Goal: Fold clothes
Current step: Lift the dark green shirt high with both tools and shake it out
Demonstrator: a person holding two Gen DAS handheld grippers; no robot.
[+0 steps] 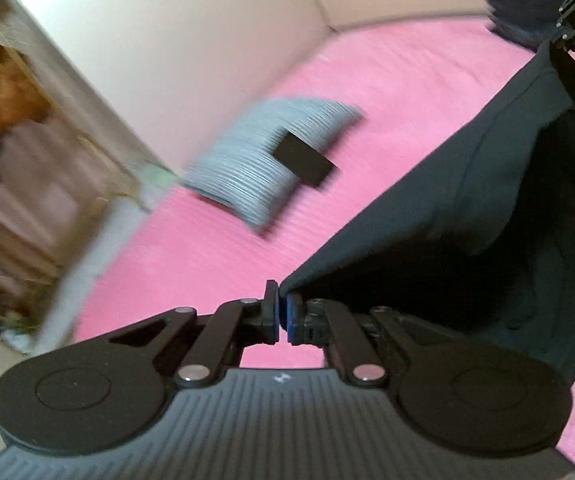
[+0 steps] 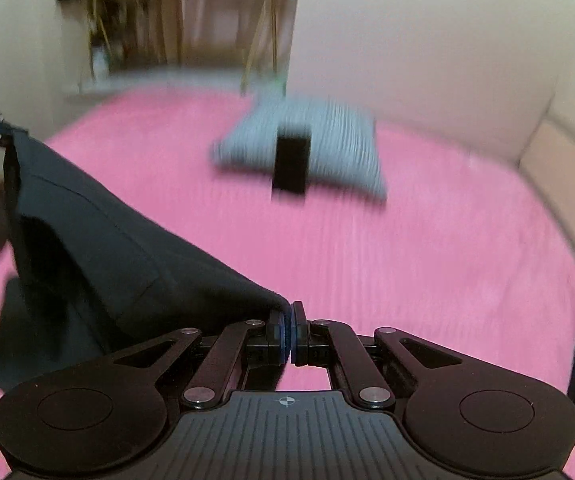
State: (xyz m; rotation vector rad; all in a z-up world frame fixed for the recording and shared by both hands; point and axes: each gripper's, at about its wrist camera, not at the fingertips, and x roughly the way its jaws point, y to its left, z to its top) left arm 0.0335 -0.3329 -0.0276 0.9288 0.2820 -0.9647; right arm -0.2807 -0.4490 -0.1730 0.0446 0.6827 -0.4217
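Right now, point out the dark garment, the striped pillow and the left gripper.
dark garment (image 2: 127, 256): right wrist view, on the stretched cloth near its top edge.
striped pillow (image 1: 243, 176): left wrist view, on its grey striped face.
left gripper (image 1: 283, 316): left wrist view, between the fingers, shut on the garment's corner.

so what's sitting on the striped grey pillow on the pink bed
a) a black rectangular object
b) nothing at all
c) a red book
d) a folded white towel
a: a black rectangular object lies on the striped grey pillow on the pink bed, and both wrist views show it, though blurred.
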